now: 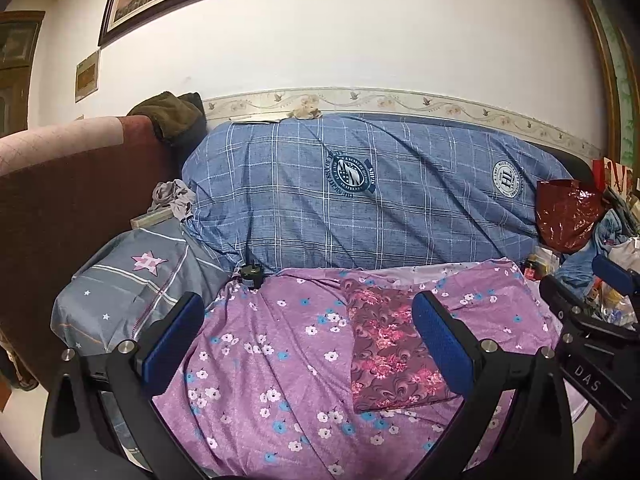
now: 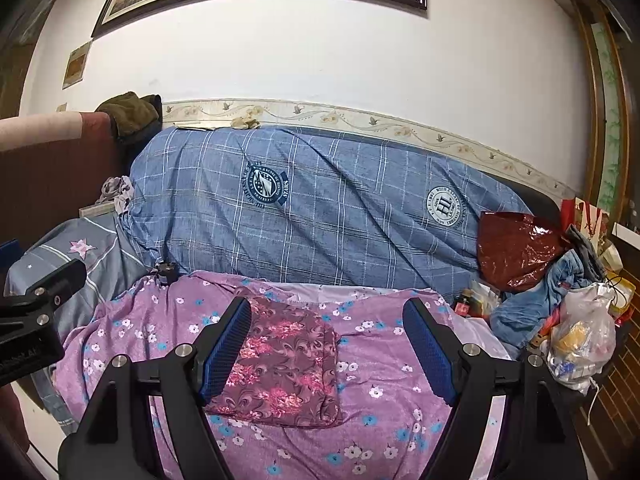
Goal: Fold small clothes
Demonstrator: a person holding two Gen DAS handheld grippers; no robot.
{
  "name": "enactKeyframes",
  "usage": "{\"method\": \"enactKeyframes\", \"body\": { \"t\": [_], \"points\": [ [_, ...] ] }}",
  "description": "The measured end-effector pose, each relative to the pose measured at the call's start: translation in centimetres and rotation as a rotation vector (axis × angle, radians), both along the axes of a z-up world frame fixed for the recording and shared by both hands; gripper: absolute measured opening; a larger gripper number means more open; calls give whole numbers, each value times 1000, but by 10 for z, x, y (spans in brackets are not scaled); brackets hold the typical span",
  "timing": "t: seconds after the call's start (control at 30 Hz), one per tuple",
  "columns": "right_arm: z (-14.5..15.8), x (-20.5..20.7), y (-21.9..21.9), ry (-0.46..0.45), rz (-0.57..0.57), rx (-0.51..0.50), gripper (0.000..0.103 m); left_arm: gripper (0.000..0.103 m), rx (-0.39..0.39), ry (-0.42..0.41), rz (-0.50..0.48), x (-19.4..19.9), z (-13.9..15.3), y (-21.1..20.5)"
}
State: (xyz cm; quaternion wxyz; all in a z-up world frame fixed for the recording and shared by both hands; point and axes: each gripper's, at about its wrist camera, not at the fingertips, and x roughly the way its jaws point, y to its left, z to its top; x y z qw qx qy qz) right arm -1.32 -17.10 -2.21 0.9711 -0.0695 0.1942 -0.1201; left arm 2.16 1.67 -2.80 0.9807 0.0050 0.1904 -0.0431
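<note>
Hovering over the bed, both sets of fingers stand spread wide with nothing between their blue pads. In the left wrist view the left gripper [image 1: 308, 340] frames a stretch of purple flowered sheet [image 1: 256, 360], and the folded maroon floral cloth [image 1: 394, 348] lies flat on that sheet toward the right-hand finger, whose pad [image 1: 444, 348] overlaps the cloth's right edge in the picture; whether it touches the fabric cannot be told. In the right wrist view the right gripper [image 2: 328, 348] sits with the same cloth [image 2: 286, 368] between its fingers but pushed to the left side, the left-hand pad [image 2: 226, 350] covering the cloth's left edge while the right-hand pad stands well apart from it over bare sheet. The cloth is a neat rectangle, lying flat with its edges mostly squared. Part of the right gripper's black body shows at the right edge of the left view, and the left gripper's body at the left edge of the right view. Behind the sheet a blue checked quilt [image 1: 360, 200] is heaped against the wall, a grey star-print pillow [image 1: 132, 284] lies to the left, and a red plastic bag [image 2: 516, 248] and a clear bag of clutter [image 2: 580, 340] sit to the right.
</note>
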Motion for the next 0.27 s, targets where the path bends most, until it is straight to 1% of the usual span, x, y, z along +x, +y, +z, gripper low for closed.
{"method": "enactKeyframes", "body": {
  "t": [0.1, 0.17, 0.23, 0.27],
  "points": [
    [-3, 6, 1, 10, 3, -3, 80, 103, -11, 0, -5, 6, -1, 1],
    [-6, 12, 0, 18, 6, -3, 80, 103, -32, 2, -30, 12, -3, 1],
    [-11, 21, -3, 30, 6, 0, 80, 103, -51, 7, -64, 25, -7, -1],
    [-13, 25, -6, 36, 6, 5, 80, 103, -47, 10, -52, 33, -11, -2]
  ]
}}
